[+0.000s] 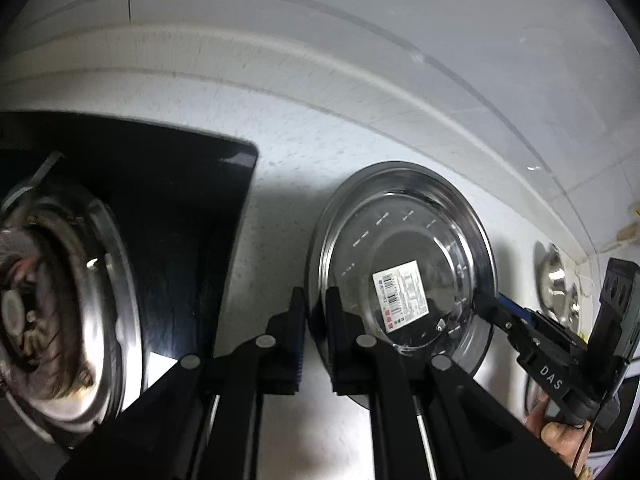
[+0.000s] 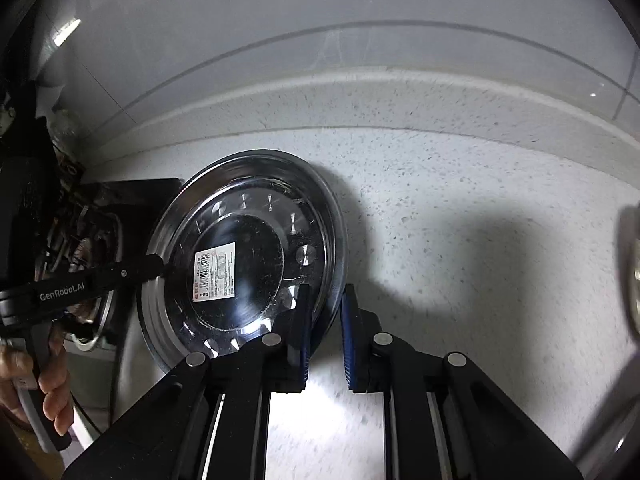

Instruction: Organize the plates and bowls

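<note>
A round steel plate with a white barcode sticker lies on the speckled white counter; it also shows in the right wrist view. My left gripper straddles the plate's left rim, jaws narrow, one finger on each side of the edge. My right gripper straddles the plate's right rim the same way. Each gripper shows in the other's view: the right gripper and the left gripper at opposite rims.
A black gas hob with a steel burner ring lies just left of the plate. A steel bowl stands at the right by the tiled wall. The counter's raised back ledge runs behind.
</note>
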The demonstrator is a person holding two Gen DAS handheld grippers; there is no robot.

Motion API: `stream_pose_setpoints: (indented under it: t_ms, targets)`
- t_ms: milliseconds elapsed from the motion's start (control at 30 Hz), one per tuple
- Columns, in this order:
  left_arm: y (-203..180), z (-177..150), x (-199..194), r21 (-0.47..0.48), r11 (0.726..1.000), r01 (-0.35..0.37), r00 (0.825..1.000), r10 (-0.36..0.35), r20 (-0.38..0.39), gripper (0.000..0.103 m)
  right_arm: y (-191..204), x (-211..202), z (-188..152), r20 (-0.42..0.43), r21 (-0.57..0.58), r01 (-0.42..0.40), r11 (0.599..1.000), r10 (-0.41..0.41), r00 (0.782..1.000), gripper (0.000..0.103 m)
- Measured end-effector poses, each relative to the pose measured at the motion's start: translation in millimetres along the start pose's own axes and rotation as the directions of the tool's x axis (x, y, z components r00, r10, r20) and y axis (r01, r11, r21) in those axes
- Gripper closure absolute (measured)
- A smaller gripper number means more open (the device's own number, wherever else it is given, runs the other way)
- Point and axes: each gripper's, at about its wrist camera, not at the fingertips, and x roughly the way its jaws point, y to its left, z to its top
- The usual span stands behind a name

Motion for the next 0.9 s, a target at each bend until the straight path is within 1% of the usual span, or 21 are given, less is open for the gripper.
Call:
stream_pose_setpoints:
  t_ms: [67, 167, 233, 300, 433, 500, 567, 600, 700, 733, 800, 900]
  targets:
    - [-11.9, -9.2, -21.5, 0.033, 0.999, 0.007, 1.0, -0.007, 0.026, 0.094, 3.9, -23.5, -7.6, 0.021, -0.008, -0.009, 1.0, 0.01, 1.0, 0.091]
    - [-20.3, -32.5, -56.4, 0.077, 0.997, 0.029, 0.998, -0.033, 0.048, 0.094, 12.0, -61.5, -27.4, 0.047, -0.008, -0.03, 1.0, 0.03, 0.998, 0.091]
    - [-23.2, -56.5, -79.2, 0.11, 0.993, 0.045, 0.997, -0.051, 0.054, 0.093, 21.2, -85.9, -46.5, 0.061, -0.017, -0.027, 0.999, 0.028, 0.998, 0.091]
    - [-20.7, -77.4, -96.0, 0.116, 0.992, 0.053, 0.997, -0.059, 0.048, 0.093, 31.9, -109.3, -70.1, 0.074, -0.025, -0.031, 0.999, 0.033, 0.997, 0.091]
    - [-15.5, -133.4, -122.8, 0.15, 0.986, 0.076, 0.997, -0.079, 0.019, 0.092, 52.4, -141.4, -120.0, 0.073, -0.031, -0.03, 0.999, 0.032, 0.997, 0.091]
    - [-7.1, -158.8, -132.7, 0.17, 0.981, 0.09, 0.996, -0.091, -0.003, 0.092, 62.2, -148.9, -145.4, 0.063, -0.027, -0.019, 0.999, 0.021, 0.998, 0.091]
    - [0.9, -180.1, -137.2, 0.178, 0.98, 0.087, 0.996, -0.087, -0.012, 0.093, 70.3, -152.7, -167.9, 0.046, -0.009, -0.028, 1.0, 0.028, 0.999, 0.091]
    - [4.2, -192.0, -138.5, 0.186, 0.979, 0.082, 0.997, -0.079, -0.019, 0.092, 81.5, -148.6, -175.4, 0.031, -0.009, -0.023, 1.0, 0.023, 0.999, 0.091]
    - [13.0, -226.6, -141.6, 0.204, 0.976, 0.077, 0.997, -0.07, -0.043, 0.092, 91.3, -144.5, -199.8, 0.006, 0.004, -0.009, 1.0, 0.009, 1.0, 0.091]
    - [16.2, -237.5, -139.9, 0.207, 0.975, 0.077, 0.996, -0.066, -0.058, 0.092, 95.0, -140.2, -202.3, -0.007, 0.012, -0.01, 1.0, 0.01, 1.0, 0.091]
    - [20.4, -254.1, -136.1, 0.208, 0.974, 0.084, 0.995, -0.07, -0.074, 0.093, 93.1, -134.0, -218.5, -0.031, 0.042, -0.014, 0.999, 0.016, 0.999, 0.09]
    - [24.1, -270.3, -131.2, 0.223, 0.971, 0.082, 0.994, -0.065, -0.086, 0.093, 98.9, -125.9, -246.4, -0.052, 0.076, -0.013, 0.997, 0.017, 0.999, 0.09]
